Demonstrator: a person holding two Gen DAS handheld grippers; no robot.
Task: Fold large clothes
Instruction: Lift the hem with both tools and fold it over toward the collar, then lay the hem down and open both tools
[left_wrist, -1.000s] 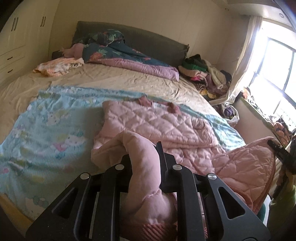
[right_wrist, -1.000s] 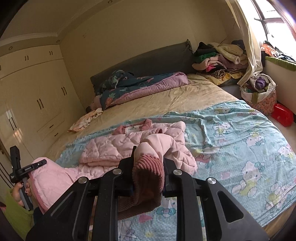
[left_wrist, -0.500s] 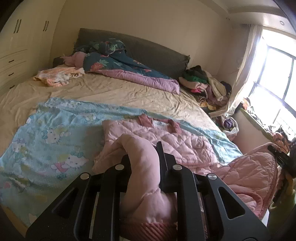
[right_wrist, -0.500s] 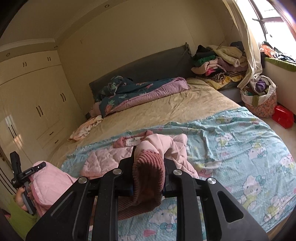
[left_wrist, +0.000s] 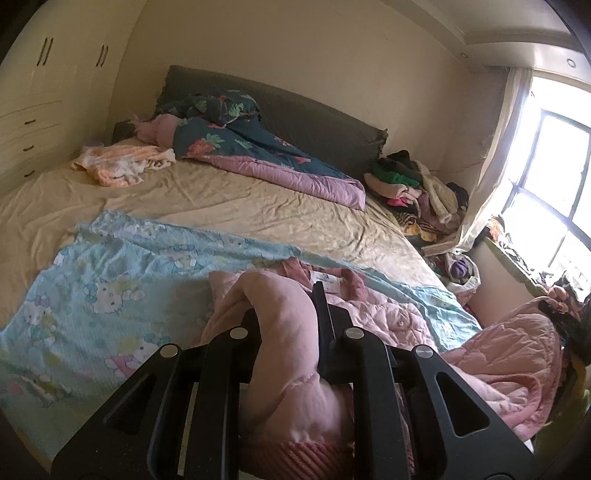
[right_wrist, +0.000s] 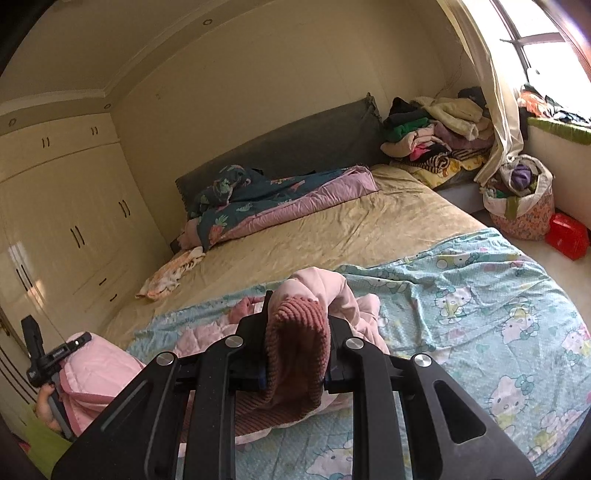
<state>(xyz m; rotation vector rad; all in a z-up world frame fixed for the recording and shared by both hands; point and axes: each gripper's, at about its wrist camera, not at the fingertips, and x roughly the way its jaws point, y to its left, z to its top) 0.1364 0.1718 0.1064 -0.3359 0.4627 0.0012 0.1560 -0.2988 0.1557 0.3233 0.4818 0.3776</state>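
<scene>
Fold in progress, early stage. The pink quilted jacket (left_wrist: 388, 317) lay collar-up on the cartoon-print blue sheet (left_wrist: 110, 280) near the foot of the bed (left_wrist: 258, 206), its body only partly flattened and its lower part bunched and hanging toward the bed's near edge; no finished fold was visible, so the sleeves and body judged to remain to be folded. The left gripper (left_wrist: 286, 332) was clenched on one pink sleeve, the padded cloth rising between its jaws and the ribbed cuff (left_wrist: 310, 454) lying close under the camera. The right gripper (right_wrist: 295, 328) was clamped on the other sleeve at its darker knitted cuff (right_wrist: 299, 354), which filled the gap between the jaws and draped below them. Both sleeves were held above the jacket's body, which lay just beyond and beneath the grippers. The heap of unfolded clothes (right_wrist: 436, 133) by the headboard stood well apart.
</scene>
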